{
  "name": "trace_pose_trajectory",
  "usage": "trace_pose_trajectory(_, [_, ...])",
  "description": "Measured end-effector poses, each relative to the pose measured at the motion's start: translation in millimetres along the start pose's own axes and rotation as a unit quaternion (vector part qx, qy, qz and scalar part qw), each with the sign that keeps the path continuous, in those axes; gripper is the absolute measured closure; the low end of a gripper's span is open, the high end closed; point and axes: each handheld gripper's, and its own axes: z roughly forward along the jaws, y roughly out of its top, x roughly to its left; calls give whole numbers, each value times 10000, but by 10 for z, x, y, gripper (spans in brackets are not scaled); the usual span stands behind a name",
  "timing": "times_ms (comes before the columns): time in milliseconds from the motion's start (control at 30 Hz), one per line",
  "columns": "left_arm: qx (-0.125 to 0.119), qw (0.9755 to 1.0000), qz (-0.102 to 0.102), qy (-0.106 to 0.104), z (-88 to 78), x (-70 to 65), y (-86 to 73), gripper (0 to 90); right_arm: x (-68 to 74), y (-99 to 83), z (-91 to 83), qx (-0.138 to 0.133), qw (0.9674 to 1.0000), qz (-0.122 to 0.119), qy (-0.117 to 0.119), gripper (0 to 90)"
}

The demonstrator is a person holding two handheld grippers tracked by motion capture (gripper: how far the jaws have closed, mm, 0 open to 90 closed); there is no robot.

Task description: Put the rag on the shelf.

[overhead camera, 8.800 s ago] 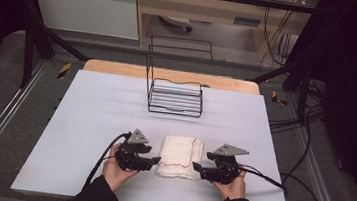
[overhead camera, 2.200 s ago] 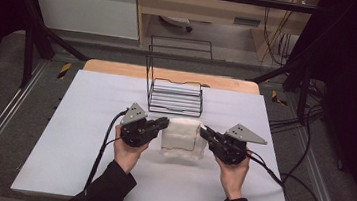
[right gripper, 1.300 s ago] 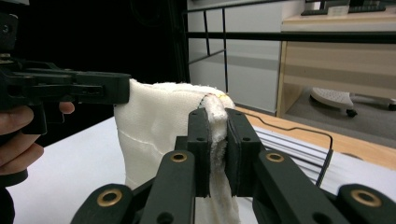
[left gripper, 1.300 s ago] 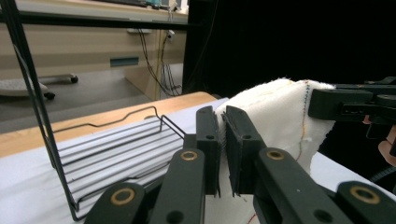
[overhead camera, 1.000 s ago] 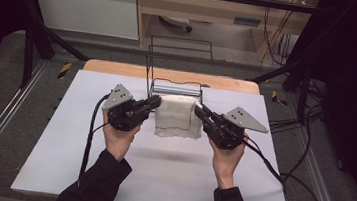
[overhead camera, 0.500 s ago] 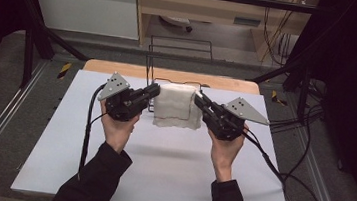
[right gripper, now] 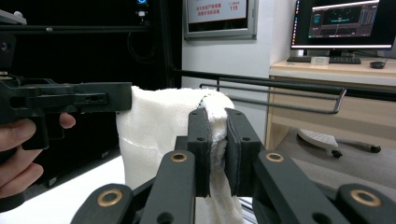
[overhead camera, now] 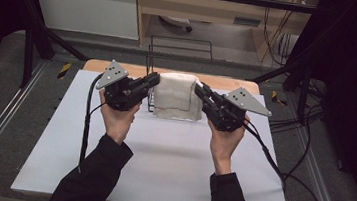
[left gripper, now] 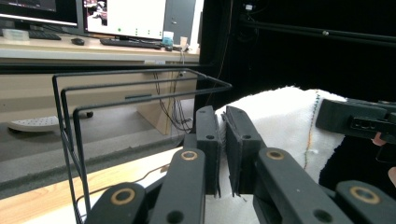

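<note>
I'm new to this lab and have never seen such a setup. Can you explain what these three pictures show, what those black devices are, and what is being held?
A person sits at a white table and holds a hand-operated clamp tool in each hand. The high view looks down from above: the left gripper shows at the left, the right gripper at the right. The other two pictures come from small cameras riding on each tool, looking along its two black jaws. Between them the grippers hold a folded white towel by its two upper edges, lifted off the table. Each pair of jaws is shut on the cloth. Behind the towel stands a black wire rack at the table's far edge. Cables trail from both tools.
</note>
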Motion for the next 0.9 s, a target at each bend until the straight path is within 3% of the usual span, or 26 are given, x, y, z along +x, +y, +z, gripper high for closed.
trace_pose_trajectory(900, [-245,9996,41,134,200,130,502,839,-108,439,266,-295,9993,-11,-215,816])
